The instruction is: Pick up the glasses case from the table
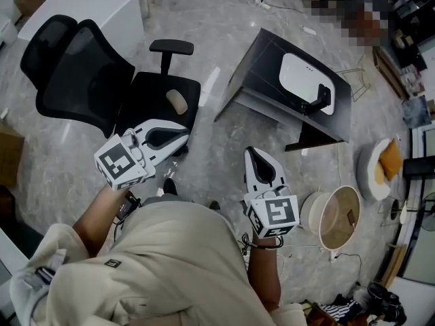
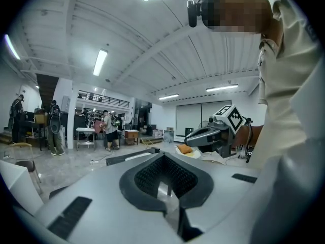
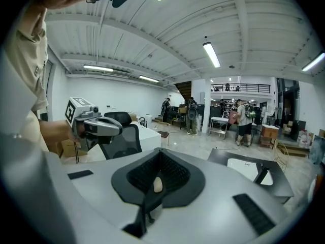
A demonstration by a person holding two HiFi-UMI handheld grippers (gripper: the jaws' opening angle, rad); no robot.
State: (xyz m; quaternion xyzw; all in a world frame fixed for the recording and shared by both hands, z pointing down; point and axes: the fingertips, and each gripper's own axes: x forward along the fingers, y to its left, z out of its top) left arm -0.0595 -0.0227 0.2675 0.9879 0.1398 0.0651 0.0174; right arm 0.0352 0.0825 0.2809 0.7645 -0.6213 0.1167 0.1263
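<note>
White oval case (image 1: 301, 73) lies flat on the dark table (image 1: 265, 60), upper right of the head view. A black stand (image 1: 319, 100) sits at its end. The left gripper (image 1: 182, 136) and right gripper (image 1: 255, 153) both have closed, empty jaws.

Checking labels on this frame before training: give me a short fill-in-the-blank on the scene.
The left gripper and right gripper both have their jaws ____. The small beige object lies on the seat of the black ____. The white oval item sits on the dark ____.
Missing: shut; chair; table.
</note>
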